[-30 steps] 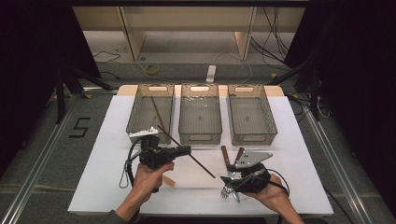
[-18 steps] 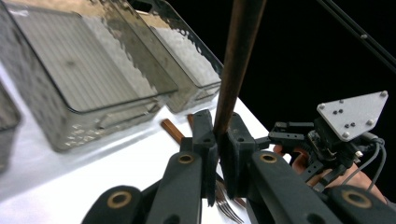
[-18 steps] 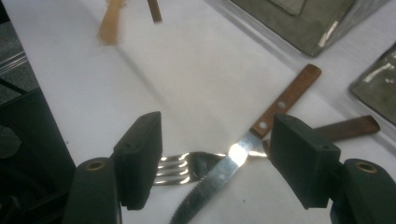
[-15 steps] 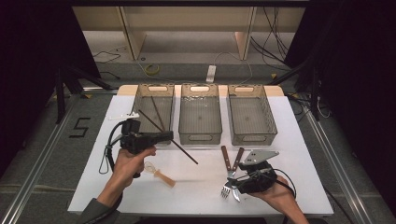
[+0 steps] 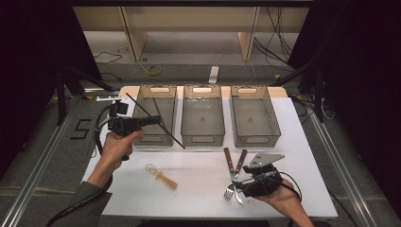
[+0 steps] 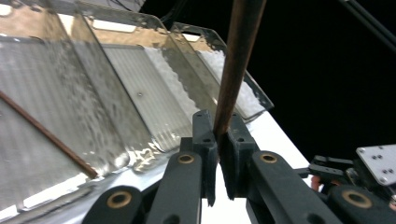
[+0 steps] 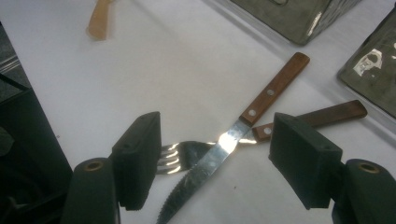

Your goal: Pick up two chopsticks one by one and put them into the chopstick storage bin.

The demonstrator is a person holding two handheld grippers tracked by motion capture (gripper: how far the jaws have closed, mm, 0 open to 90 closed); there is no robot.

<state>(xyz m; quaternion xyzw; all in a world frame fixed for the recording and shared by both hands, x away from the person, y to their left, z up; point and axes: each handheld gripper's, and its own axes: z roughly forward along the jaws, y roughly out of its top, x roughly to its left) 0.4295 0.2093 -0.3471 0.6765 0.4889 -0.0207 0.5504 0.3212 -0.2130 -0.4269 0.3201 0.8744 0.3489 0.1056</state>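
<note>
1. The white bench (image 5: 198,189) is carrying everything, with the person's two hands coming in from its near edge.
2. Three clear bins are standing in a row along the far half of the bench: the left bin (image 5: 156,111), the middle bin (image 5: 202,116) and the right bin (image 5: 254,116).
3. The left tongs (image 5: 158,119) are being held above the left bin's near part, raised off the bench.
4. The right tongs (image 5: 239,187) are resting low near the bench's front right, gaping wide, with the cutlery lying between their black pads in the right gripper view (nothing is being pinched there).
5. A dark chopstick (image 6: 236,60) is sitting clamped in the left tongs, which are squeezing together on its lower end; in the high view it is slanting from over the left bin down toward the gap before the middle bin.
6. A second chopstick (image 6: 46,135) is lying slantwise inside the left bin.
7. A wooden-handled knife (image 7: 252,109) is lying across a wooden-handled fork (image 7: 187,156) just in front of the right tongs, blade over tines, the two touching.
8. A small whisk (image 5: 160,176) with a pale handle is lying on the bench between the two hands, well apart from the cutlery.
</note>
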